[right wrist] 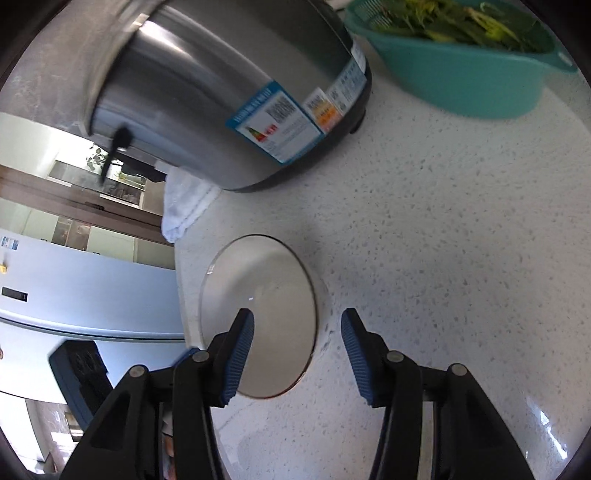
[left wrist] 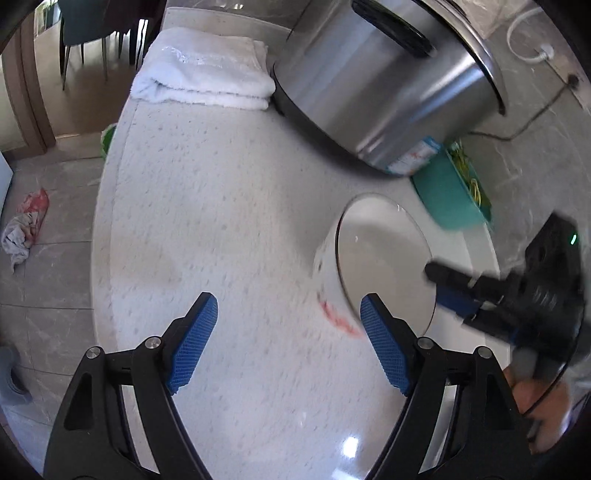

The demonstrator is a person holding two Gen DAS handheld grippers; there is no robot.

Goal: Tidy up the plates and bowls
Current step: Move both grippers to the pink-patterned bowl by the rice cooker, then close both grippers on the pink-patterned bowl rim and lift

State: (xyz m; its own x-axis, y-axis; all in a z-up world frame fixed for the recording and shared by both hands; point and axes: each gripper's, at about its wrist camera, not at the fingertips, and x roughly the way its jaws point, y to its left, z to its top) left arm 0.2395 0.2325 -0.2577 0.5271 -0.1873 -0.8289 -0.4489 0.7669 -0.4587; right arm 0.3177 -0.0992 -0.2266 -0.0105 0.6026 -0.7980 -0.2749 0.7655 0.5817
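— Where the bench (left wrist: 229,229) curves round toward its floor-side edge, what sits there?

— One white bowl (right wrist: 258,317), upright, close to that edge in the right wrist view. It has red marks on its outer wall (blurred, so I cannot say what they are).

— And the right tongs (right wrist: 297,354)?

— Released. Their blue pads straddle the bowl's rim: one pad hangs over the inside, the other outside the wall over the bench. A gap shows on both sides, so nothing is gripped.

— Can the left camera see that too?

— Yes, the right tongs (left wrist: 448,291) reach in from the right there, tips over the bowl (left wrist: 384,258). A hand (left wrist: 543,402) shows below them.

— The left tongs (left wrist: 290,343)?

— Spread wide, empty, only speckled bench between the pads. Their right pad lies just beside the bowl's wall in the picture; whether it touches I cannot tell.

— What else is on the bench?

— A steel cooker (left wrist: 384,81) stands toward the back, with a blue label (right wrist: 275,123) on its side. A folded white towel (left wrist: 207,74) lies just beside it, at the far end by the edge. On the cooker's other side is a teal basin (right wrist: 465,74) holding green leaves (right wrist: 454,22), well apart from the bowl.

— Anything off the bench?

— A crumpled cloth (left wrist: 26,229) on the tiled floor.
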